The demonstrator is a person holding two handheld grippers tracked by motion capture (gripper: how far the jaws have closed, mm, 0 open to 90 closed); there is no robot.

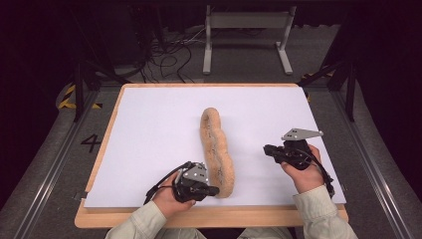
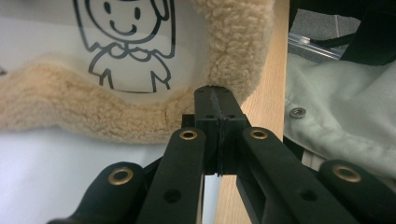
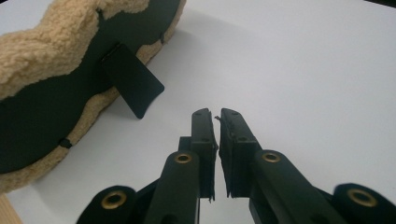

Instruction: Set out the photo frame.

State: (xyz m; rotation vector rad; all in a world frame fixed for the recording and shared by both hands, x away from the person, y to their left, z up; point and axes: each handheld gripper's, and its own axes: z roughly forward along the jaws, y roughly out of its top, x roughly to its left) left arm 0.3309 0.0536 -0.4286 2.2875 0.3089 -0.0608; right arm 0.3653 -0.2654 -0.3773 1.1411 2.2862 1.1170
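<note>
Fleece-edged picture frame (image 1: 217,149) stands on edge mid-table (image 1: 149,119); left tool (image 1: 211,189) jaws together against its near end, right tool (image 1: 267,149) nearly closed, empty, well apart.

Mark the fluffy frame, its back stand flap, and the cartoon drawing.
fluffy frame (image 1: 217,149), high view, top edge.
back stand flap (image 3: 133,86), right gripper view, flap's middle.
cartoon drawing (image 2: 126,44), left gripper view, figure's neck.

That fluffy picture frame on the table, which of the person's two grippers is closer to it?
Left. The left gripper has its closed tips against the fluffy picture frame at its near end. The right gripper sits apart on the white sheet, off to the frame's right side.
</note>
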